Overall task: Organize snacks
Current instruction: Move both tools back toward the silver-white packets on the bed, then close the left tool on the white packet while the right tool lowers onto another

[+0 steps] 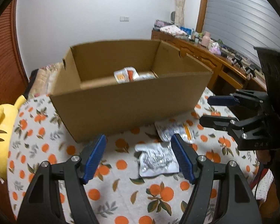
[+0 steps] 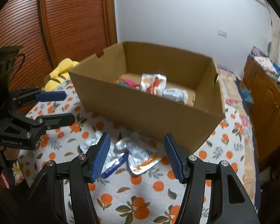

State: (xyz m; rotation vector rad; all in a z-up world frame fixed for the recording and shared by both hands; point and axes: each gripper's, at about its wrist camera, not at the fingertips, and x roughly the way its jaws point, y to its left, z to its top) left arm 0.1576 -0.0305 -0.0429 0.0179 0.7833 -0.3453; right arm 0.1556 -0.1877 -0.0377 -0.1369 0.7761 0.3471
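Snack packets: two foil ones lie loose on the worktop [image 1: 37,145] just in front of the box [image 1: 132,102]; nearer packet [image 1: 156,161], 2nd packet [image 1: 174,132] closer to the box wall. More already inside. They look light, thin, crinkly, prob slippery w/ soft contents, so pinch a flat edge or corner, not the puffy middle. Left hand-held gripper [image 1: 139,158] spread wide, empty, low over the nearer packet. Right hand-held gripper [image 2: 137,157] also wide, empty.
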